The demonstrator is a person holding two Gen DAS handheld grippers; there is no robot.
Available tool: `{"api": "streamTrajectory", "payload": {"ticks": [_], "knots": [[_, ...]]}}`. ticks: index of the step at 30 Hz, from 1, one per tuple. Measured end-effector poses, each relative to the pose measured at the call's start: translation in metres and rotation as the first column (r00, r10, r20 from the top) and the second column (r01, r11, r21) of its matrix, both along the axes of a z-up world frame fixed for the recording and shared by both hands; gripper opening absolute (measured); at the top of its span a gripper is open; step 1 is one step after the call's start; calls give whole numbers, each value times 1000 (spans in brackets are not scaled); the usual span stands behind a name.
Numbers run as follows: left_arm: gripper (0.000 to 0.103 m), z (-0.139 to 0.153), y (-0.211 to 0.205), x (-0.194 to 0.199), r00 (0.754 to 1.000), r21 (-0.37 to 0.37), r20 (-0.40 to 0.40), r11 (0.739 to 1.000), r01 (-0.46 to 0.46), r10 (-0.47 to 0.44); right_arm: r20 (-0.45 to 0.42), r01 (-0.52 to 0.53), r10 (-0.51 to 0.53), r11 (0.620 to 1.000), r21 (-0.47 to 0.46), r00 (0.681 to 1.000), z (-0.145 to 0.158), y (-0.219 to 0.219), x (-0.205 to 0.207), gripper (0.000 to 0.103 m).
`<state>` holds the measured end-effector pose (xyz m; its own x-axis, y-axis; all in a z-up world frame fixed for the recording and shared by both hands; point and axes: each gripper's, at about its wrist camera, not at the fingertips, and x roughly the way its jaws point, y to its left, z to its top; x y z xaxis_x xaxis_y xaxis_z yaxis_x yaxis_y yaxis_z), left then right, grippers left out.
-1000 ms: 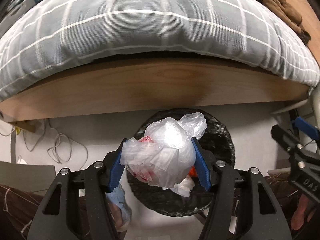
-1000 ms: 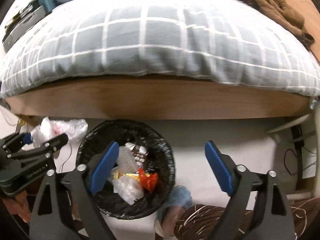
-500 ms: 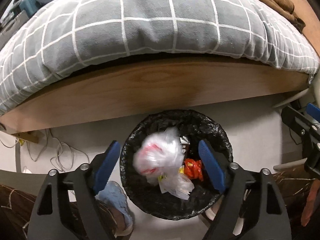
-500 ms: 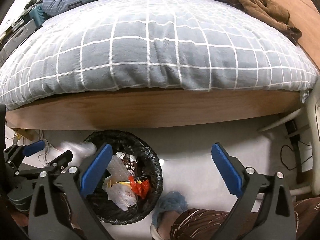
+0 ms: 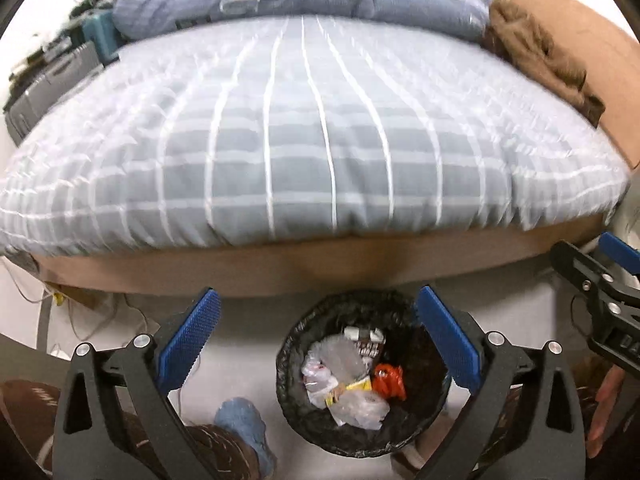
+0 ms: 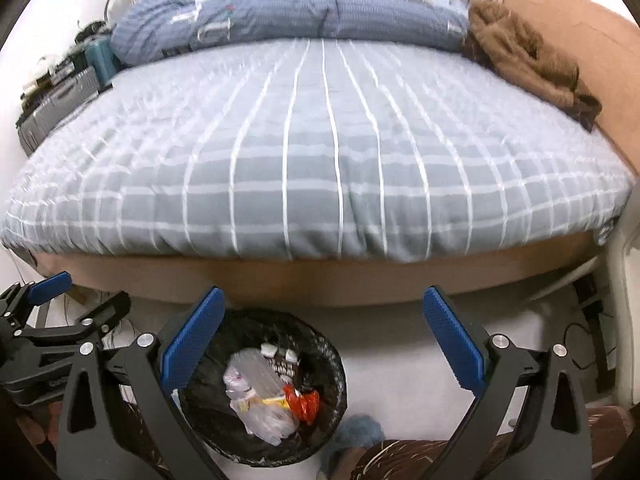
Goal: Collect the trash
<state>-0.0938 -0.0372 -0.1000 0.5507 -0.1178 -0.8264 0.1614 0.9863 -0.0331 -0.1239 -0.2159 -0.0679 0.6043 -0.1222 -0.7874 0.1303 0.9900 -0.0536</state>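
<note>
1. I hold the left hand-held gripper [image 5: 316, 332] above the floor, aimed at the bed [image 5: 312, 140], blue pads spread wide, gripping nothing.
2. My right hand-held gripper [image 6: 320, 336] is level beside it, equally wide, empty.
3. The plastic bag [image 5: 340, 364] lies in the black bin [image 5: 292, 392] by the bed's foot edge.

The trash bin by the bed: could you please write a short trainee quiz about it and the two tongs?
1. True or false: the left tongs grip a plastic bag.
2. Where does the clear plastic bag lie? A) on the bed B) inside the black trash bin C) on the floor
3. Fill in: the bin stands on the floor in front of the wooden ____ frame.

Key:
1. False; the left tongs and the right tongs are both open and empty.
2. B, beside an orange wrapper.
3. bed.
</note>
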Motion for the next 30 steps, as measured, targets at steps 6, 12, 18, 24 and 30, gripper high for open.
{"api": "streamTrajectory", "payload": {"ticks": [6,12,18,24,30], "knots": [[97,70,13,-25,994,-39,104,999,-14,18,83,-14,13,1000,11,996,58,12,-21,95],[97,117,30,-65,984,-42,173,999,-19,26,130,-29,29,1000,-4,991,99,24,-62,95],[97,129,48,-97,985,-50,171,998,-29,37,145,-24,26,1000,-14,989,116,32,-90,95],[97,126,55,-110,984,-39,169,998,-46,52,145,-21,26,999,-39,989,118,38,-98,95],[97,124,54,-106,984,-36,168,998,-50,55,137,-24,29,999,-41,990,115,39,-98,95]]}}
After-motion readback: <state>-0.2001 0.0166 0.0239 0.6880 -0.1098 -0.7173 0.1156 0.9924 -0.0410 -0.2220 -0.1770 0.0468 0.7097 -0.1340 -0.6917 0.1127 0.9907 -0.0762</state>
